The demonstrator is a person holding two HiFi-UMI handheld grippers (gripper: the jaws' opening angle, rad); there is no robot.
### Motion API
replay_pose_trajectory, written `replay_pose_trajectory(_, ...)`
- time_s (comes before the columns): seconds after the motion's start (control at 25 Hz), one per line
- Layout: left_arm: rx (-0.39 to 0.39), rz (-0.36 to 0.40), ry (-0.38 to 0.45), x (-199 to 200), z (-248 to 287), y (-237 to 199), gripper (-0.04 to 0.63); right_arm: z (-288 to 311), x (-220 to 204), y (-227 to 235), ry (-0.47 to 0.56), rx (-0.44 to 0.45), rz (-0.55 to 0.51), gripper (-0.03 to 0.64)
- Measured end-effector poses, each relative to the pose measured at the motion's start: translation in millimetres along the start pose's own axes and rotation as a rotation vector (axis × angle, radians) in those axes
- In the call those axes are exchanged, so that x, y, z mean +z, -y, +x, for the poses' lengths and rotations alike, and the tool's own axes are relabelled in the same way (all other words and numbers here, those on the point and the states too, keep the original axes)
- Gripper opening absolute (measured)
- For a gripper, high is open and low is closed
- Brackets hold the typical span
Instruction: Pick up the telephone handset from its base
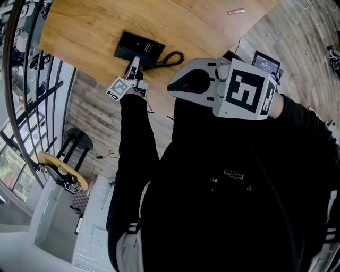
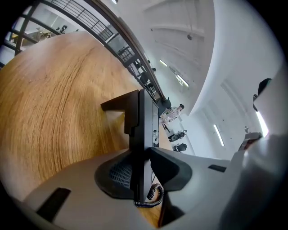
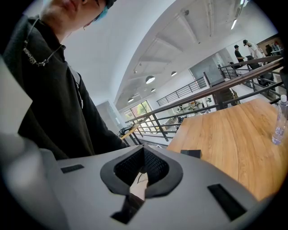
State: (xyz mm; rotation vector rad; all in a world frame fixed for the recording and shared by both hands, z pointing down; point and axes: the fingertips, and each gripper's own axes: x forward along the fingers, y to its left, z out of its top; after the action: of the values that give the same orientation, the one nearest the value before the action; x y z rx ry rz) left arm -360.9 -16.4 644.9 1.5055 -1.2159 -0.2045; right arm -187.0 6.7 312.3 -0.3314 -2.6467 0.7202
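Two hand-held grippers are showing in the head view, each carried by a black-sleeved arm. The left hand-held gripper [image 1: 133, 68] is reaching out over the near edge of the wooden worktop [image 1: 90, 26] and is pointing slightly downward at the black telephone base [image 1: 146, 47]. Its own view is showing both jaws pressing on a narrow black part standing edge-on between them, which is reading as the telephone handset [image 2: 137, 130]; the pads are touching it on either side. The handset is sitting at the near end of the base, on the worktop, and whether it is resting on the cradle or lifting clear of it cannot be told. A coiled cord [image 1: 171, 58] is curling out from the side of the base and lying on the wood, and a loop of it is also hanging just beneath the left jaws.

The right hand-held gripper [image 1: 178, 85] is hovering close to the person's chest, off the worktop and well apart from the telephone. In its own view the jaws are meeting at their tips with nothing between them.

Farther off, a small reddish strip [image 1: 236, 11] is lying on the far part of the worktop, and a clear water bottle [image 3: 280, 120] is standing near the worktop's edge in the right gripper view.
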Motion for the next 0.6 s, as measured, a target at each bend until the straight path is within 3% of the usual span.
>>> replay_pose_trajectory(0.6, 0.041, 0.004, 0.024, 1.2, -3.6, 2.4, 0.100, -7.8, 4.4, -0.9, 0.014, 0.007, -0.015, 0.018)
